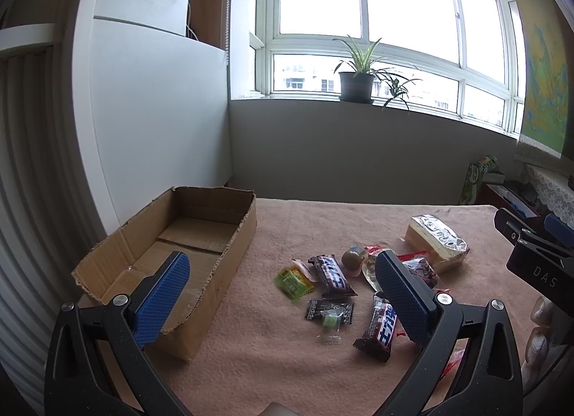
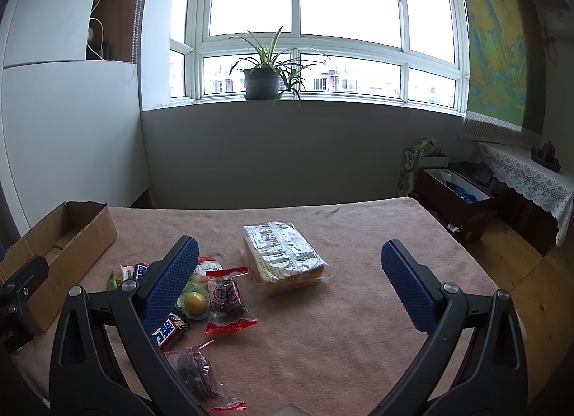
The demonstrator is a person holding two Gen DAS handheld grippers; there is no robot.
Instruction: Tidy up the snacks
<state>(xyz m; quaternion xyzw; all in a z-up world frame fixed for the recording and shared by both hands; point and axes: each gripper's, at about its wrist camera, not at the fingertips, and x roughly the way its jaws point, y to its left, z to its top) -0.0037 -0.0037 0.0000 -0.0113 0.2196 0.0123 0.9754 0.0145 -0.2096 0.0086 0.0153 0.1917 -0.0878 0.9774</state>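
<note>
A: Left wrist view: what is seen, from the biggest thing down?

B: A table covered by a pink cloth (image 1: 287, 373) is seen first. At its left edge an open cardboard box (image 1: 229, 254) is set, with only bare cardboard shown inside. A wrapped sandwich (image 1: 436, 242) is laid towards the far right, apart from the other snacks.

A: And the smaller snacks?

B: They are scattered between box and sandwich. Two dark chocolate bars are seen, one (image 1: 332, 274) farther off and one (image 1: 378, 326) nearer. A green packet (image 1: 294, 281) is placed just left of the farther bar, and a small black packet (image 1: 328, 310) lies in front of it.

A: How is the left gripper (image 1: 283, 294) held?

B: It is held wide open above the table, with nothing gripped; one pad is seen over the box, the other over the snacks.

A: And in the right wrist view?

B: The right gripper (image 2: 290, 283) is likewise spread wide and nothing is held. The sandwich (image 2: 283, 254) is framed between its fingers. A red-edged packet of dark fruit (image 2: 227, 299) and a round yellow sweet (image 2: 195, 303) are seen beside the left finger.
</note>
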